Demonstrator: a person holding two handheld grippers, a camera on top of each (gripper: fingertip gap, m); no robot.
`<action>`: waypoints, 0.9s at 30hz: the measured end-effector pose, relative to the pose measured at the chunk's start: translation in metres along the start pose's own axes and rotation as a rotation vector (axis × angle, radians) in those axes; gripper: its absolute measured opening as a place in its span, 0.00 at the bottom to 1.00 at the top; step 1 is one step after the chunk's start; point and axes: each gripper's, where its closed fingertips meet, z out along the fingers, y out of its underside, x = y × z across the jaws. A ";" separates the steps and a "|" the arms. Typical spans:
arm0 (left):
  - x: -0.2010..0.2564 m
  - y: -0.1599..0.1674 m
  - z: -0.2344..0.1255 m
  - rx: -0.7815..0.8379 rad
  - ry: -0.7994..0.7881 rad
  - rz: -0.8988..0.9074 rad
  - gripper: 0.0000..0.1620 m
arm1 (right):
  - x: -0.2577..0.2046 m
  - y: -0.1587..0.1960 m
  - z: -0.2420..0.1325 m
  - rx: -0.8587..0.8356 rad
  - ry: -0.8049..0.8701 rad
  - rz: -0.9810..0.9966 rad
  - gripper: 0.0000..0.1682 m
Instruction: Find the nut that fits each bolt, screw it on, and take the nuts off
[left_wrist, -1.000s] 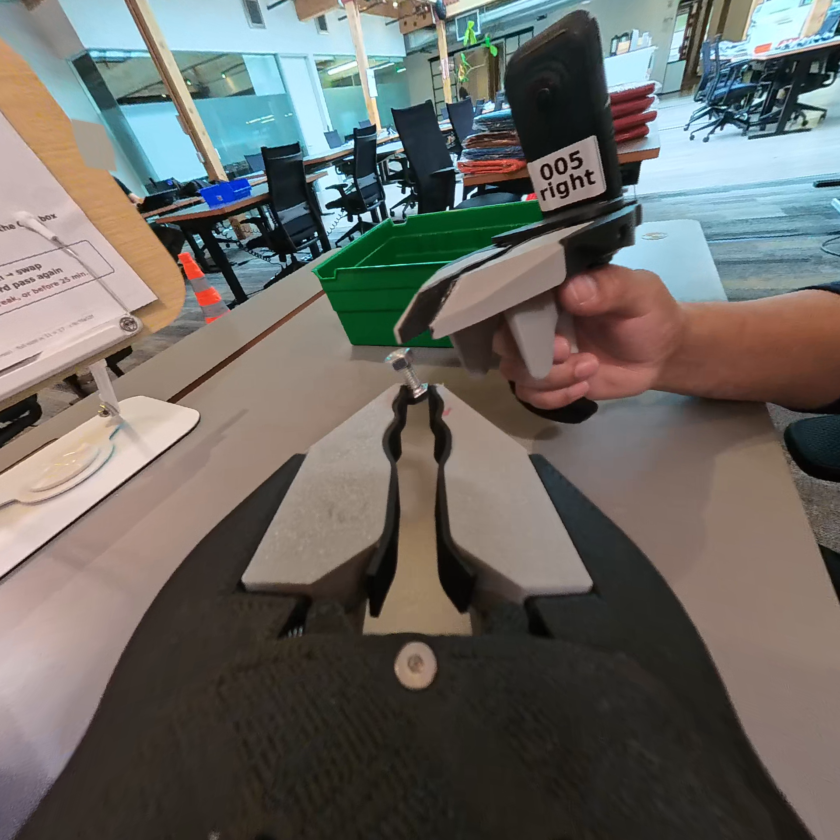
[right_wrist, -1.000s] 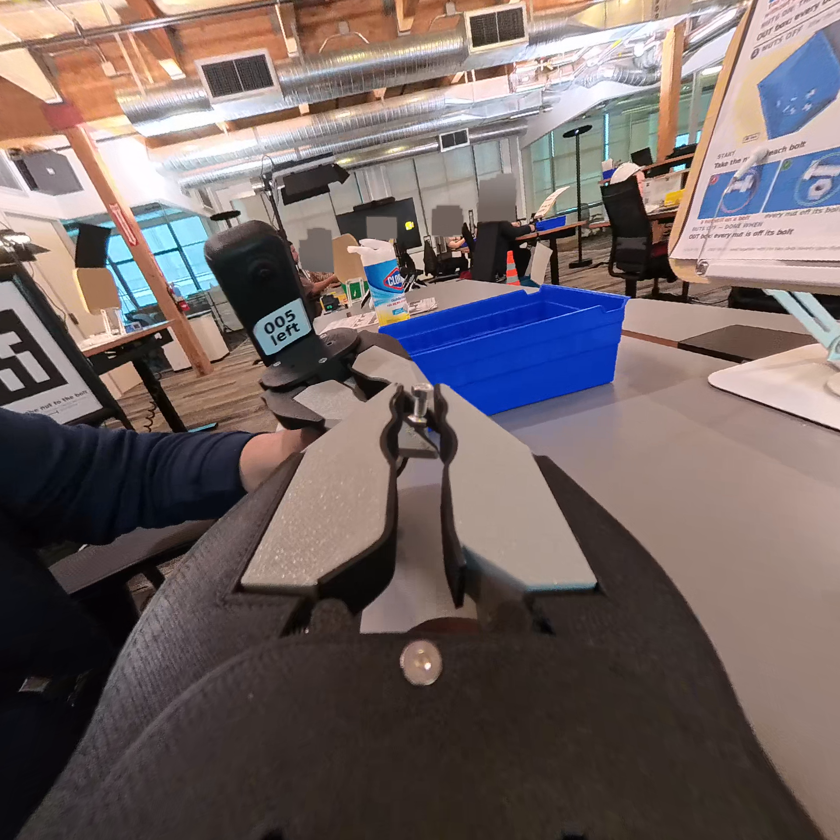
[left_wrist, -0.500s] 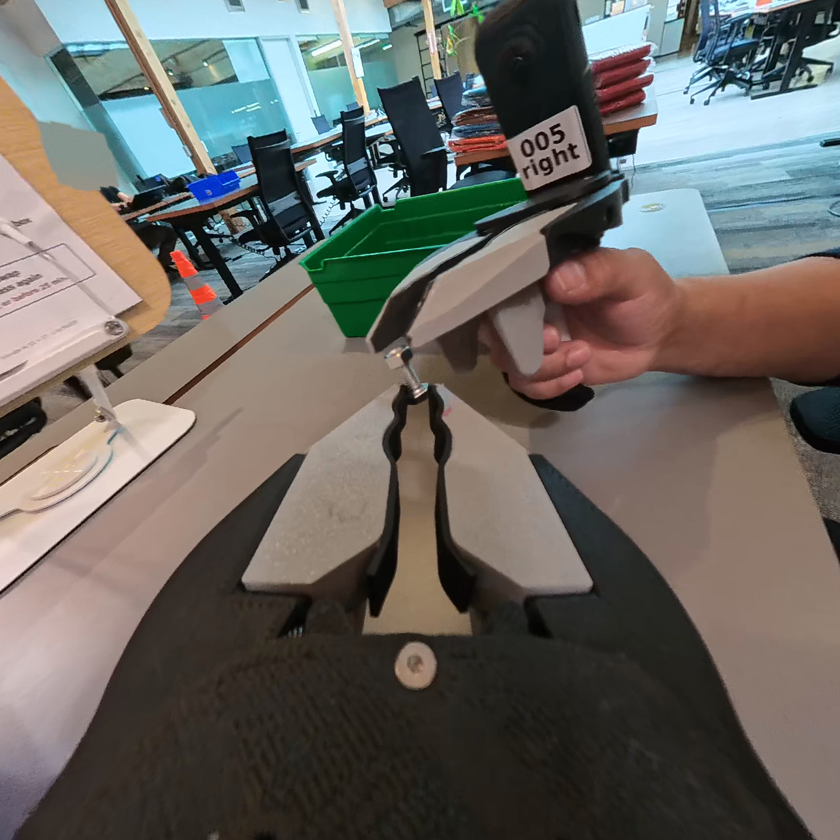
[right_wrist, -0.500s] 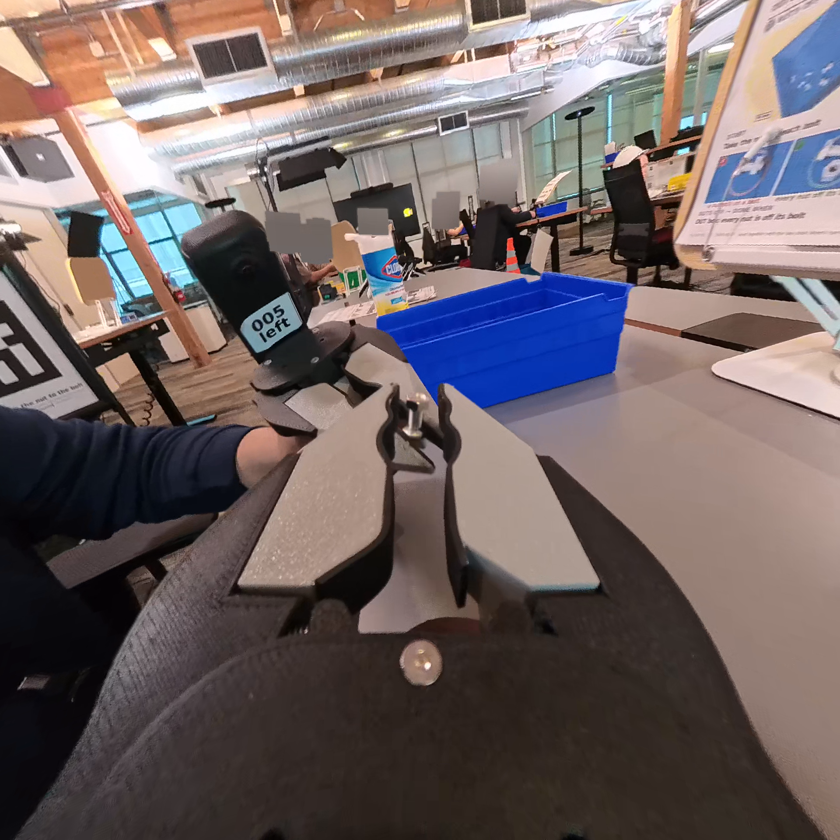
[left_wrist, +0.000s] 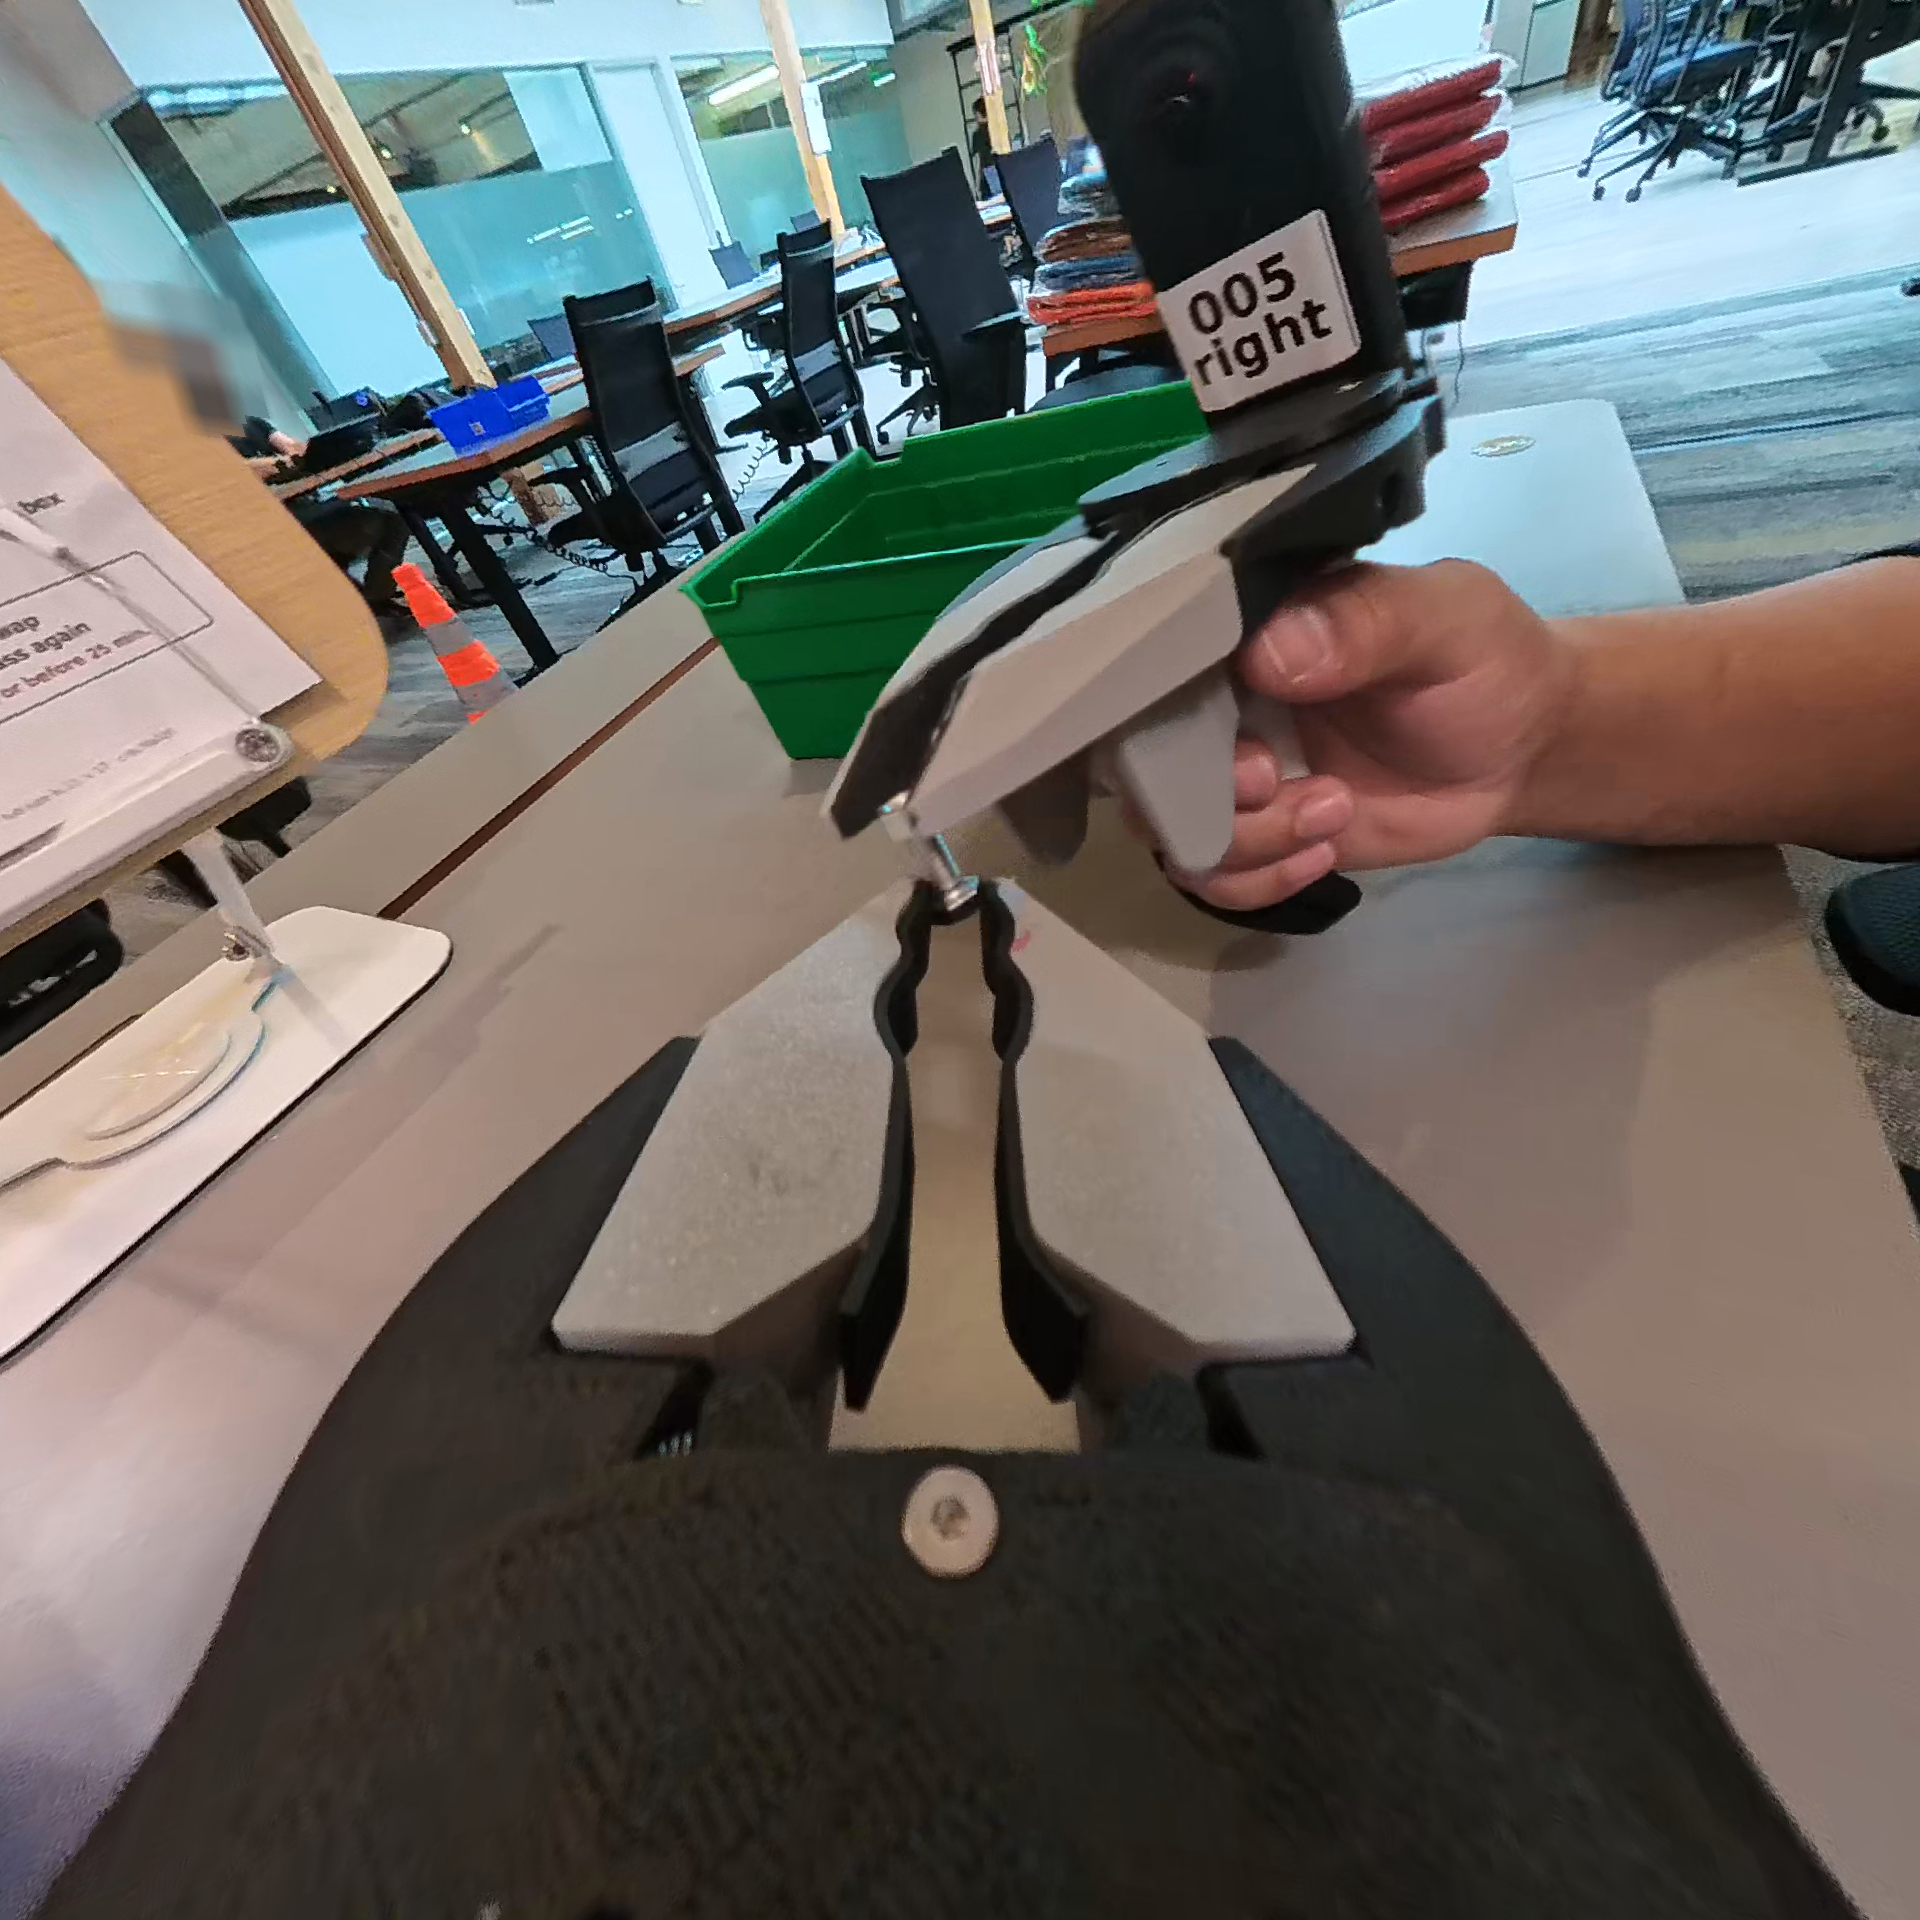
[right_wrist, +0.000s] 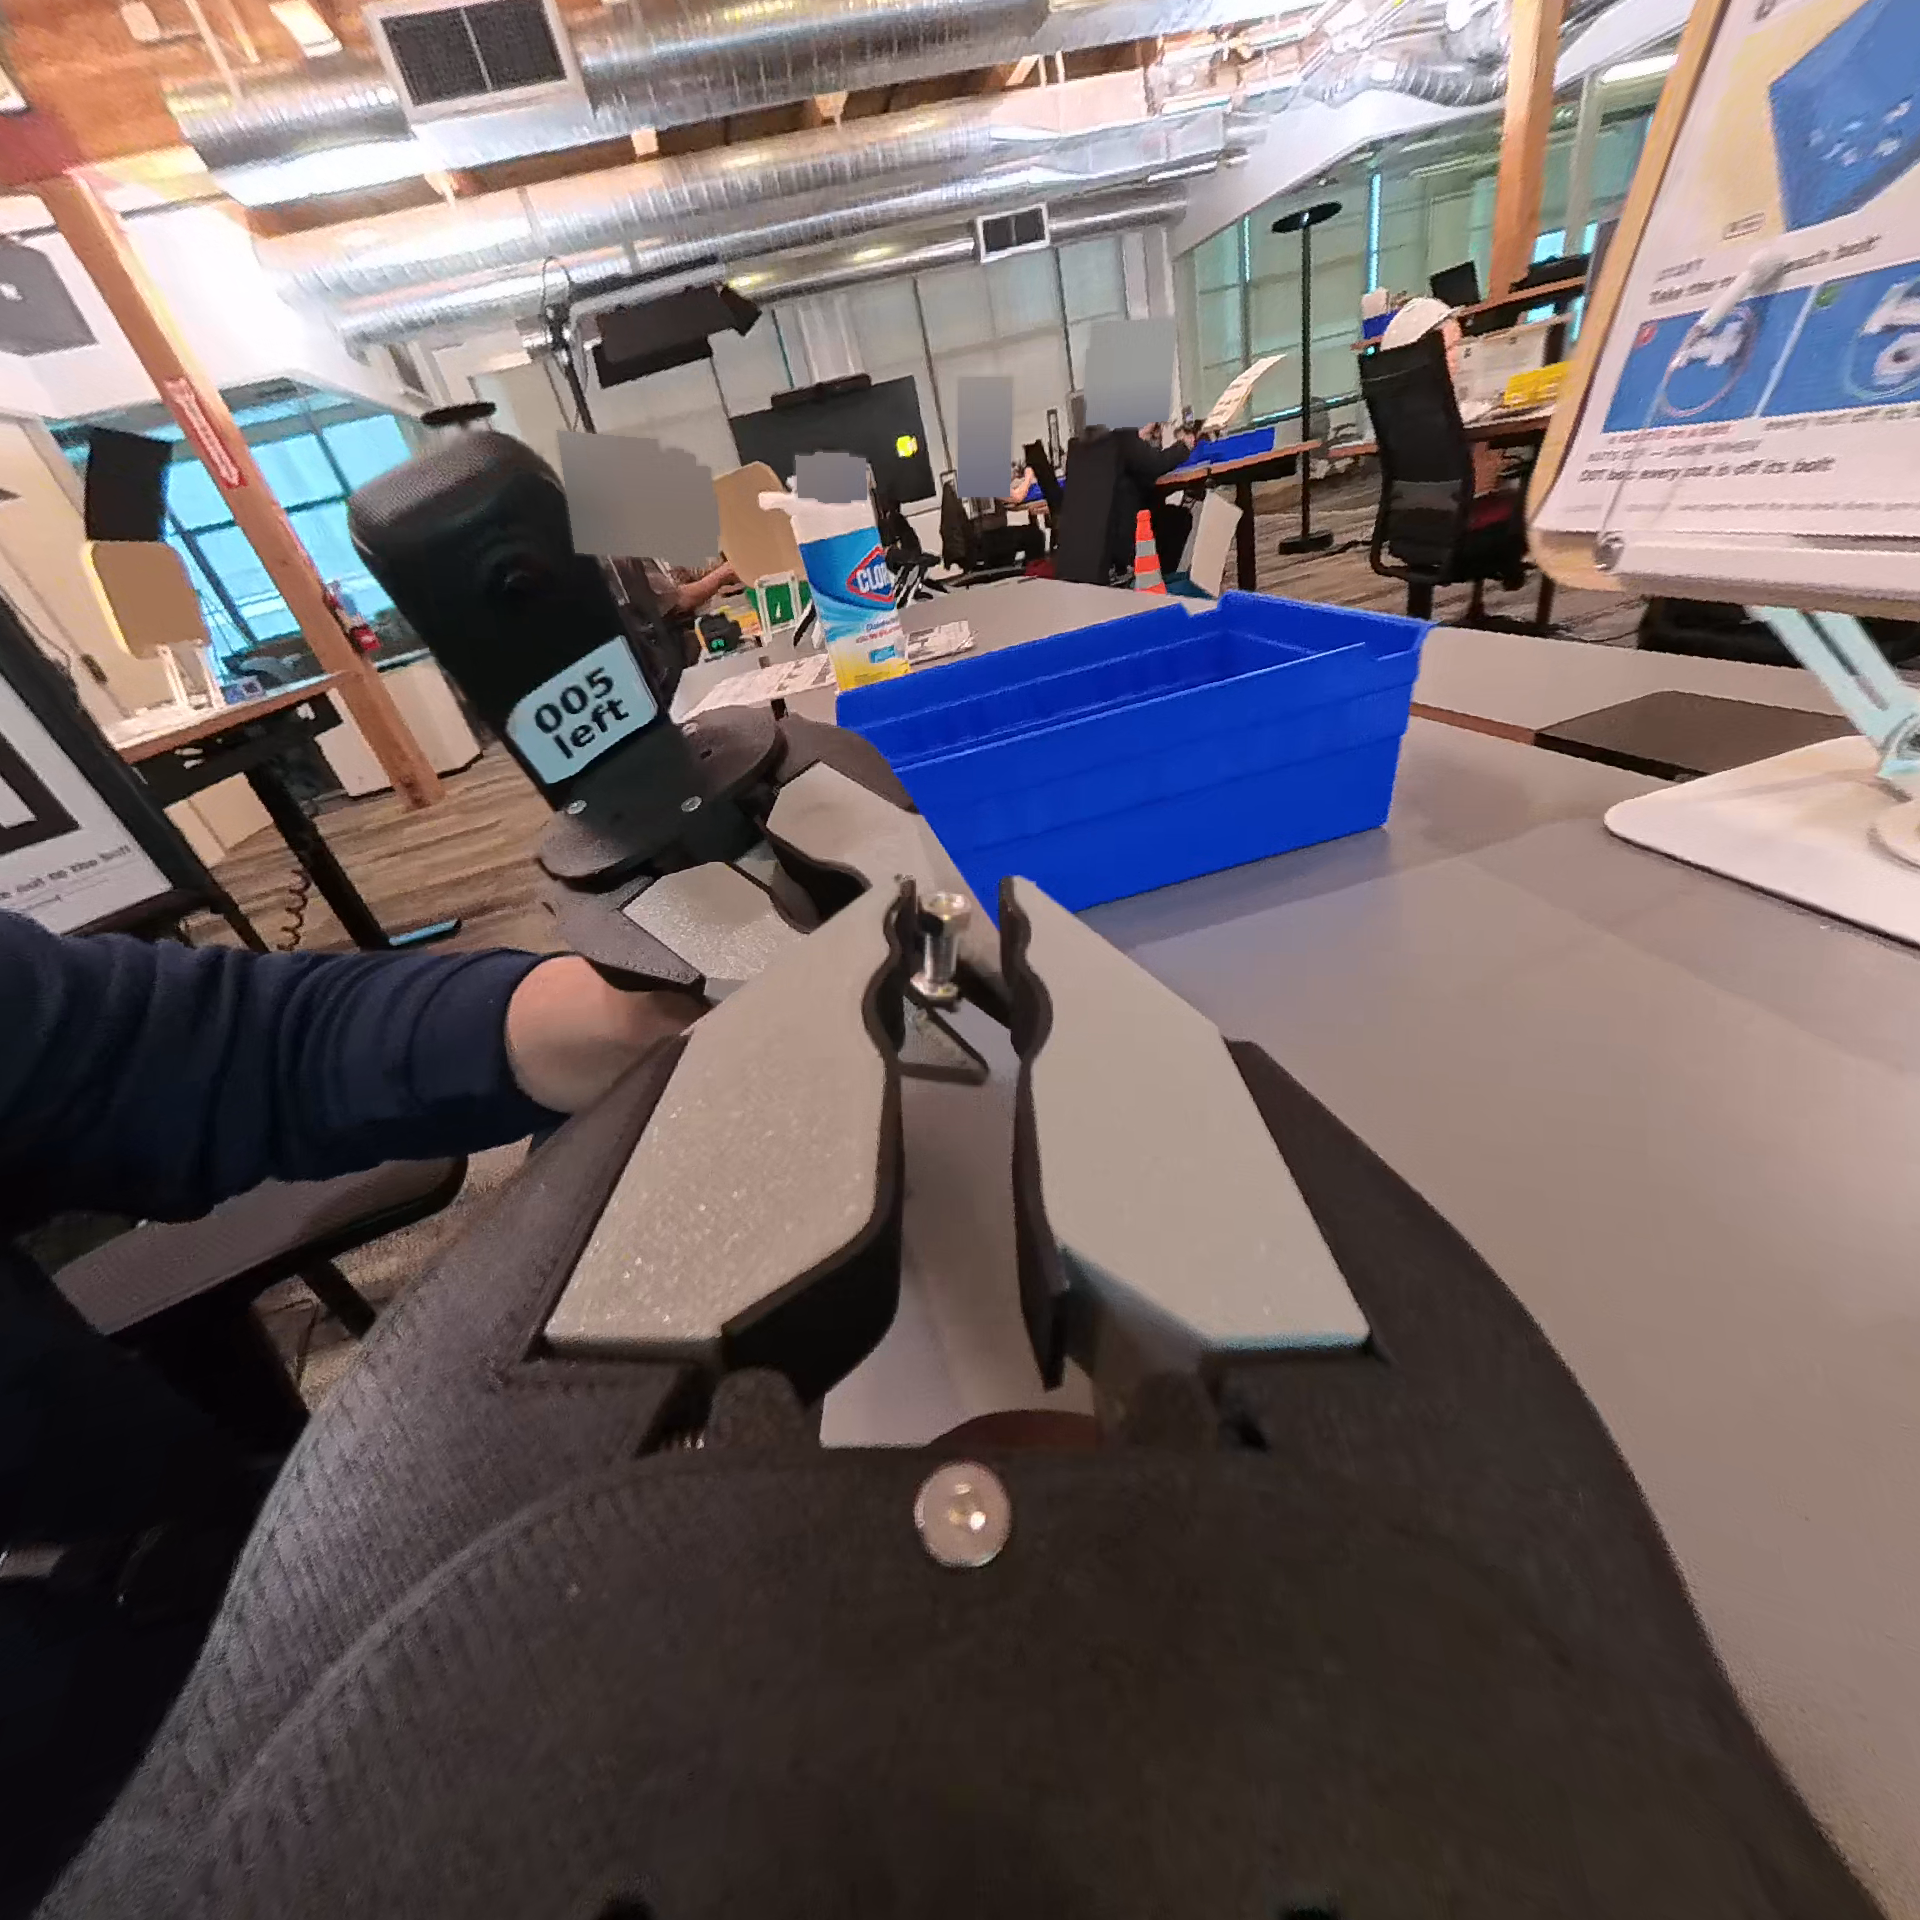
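My left gripper (left_wrist: 956, 909) is shut on the lower end of a small silver bolt (left_wrist: 938, 857) and holds it upright above the grey table (left_wrist: 1507, 1143). The right gripper (left_wrist: 878, 810), held in a hand (left_wrist: 1403, 717), comes down over the bolt's hex top from the right. In the right wrist view the bolt (right_wrist: 935, 951) stands between the fingertips of my right gripper (right_wrist: 953, 891). Its hex top lies close to the left pad, with a clear gap to the right pad. The right jaws are open around it.
A green bin (left_wrist: 883, 592) stands behind the grippers in the left wrist view. A blue bin (right_wrist: 1143, 769) stands on the table in the right wrist view, with a wipes canister (right_wrist: 852, 603) behind it. An instruction board on a white stand (left_wrist: 208, 1018) sits at the table's side. The grippers are tip to tip, or close to it.
The right gripper has come down from just above the bolt onto its top end, and its jaws have widened a little. The left gripper has kept its hold on the bolt.
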 end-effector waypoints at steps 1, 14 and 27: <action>-0.003 0.000 -0.001 0.002 -0.010 -0.008 0.04 | 0.001 -0.002 -0.002 0.010 0.000 0.007 0.07; 0.007 0.000 0.004 -0.012 0.009 0.027 0.04 | -0.006 0.004 0.005 -0.020 -0.020 -0.006 0.08; -0.003 -0.002 -0.001 0.000 -0.020 -0.006 0.04 | -0.005 0.001 0.002 -0.004 -0.004 0.001 0.06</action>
